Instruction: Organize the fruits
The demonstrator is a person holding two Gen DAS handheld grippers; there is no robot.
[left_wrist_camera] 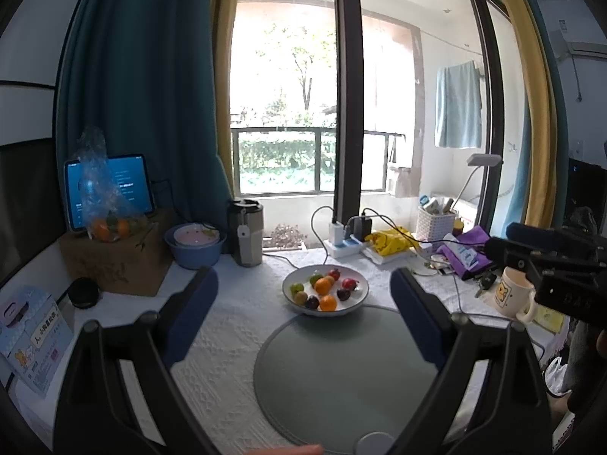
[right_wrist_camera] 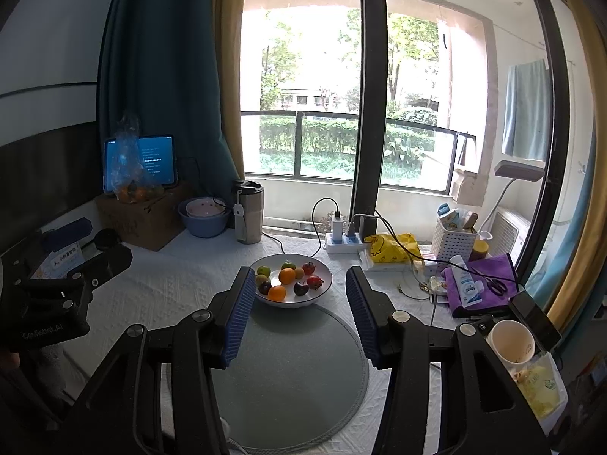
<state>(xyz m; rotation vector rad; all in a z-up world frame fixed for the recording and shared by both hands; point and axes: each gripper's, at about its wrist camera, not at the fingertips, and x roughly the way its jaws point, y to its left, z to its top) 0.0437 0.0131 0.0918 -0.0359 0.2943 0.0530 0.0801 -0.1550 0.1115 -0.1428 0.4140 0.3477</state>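
Note:
A white bowl [left_wrist_camera: 356, 300] holds several small fruits: oranges [left_wrist_camera: 323, 285], green ones, dark plums and red ones. It stands on the white tablecloth at the far edge of a round grey mat [left_wrist_camera: 341, 371]. It also shows in the right wrist view [right_wrist_camera: 322, 291], with an orange [right_wrist_camera: 286, 275] in the middle. My left gripper [left_wrist_camera: 303, 284] is open and empty, held above the mat, short of the bowl. My right gripper [right_wrist_camera: 297, 284] is open and empty, also short of the bowl. The right gripper's body shows at the right of the left wrist view [left_wrist_camera: 554, 261].
A cardboard box [left_wrist_camera: 117, 261] with a bag of oranges [left_wrist_camera: 110, 227] and a tablet [left_wrist_camera: 110, 189] stands at the back left. Blue bowls [left_wrist_camera: 195, 244], a tumbler [left_wrist_camera: 246, 233], a power strip [left_wrist_camera: 347, 244], a white basket [left_wrist_camera: 436, 223], a purple cloth [right_wrist_camera: 481, 284] and a mug [left_wrist_camera: 510, 295] surround the mat.

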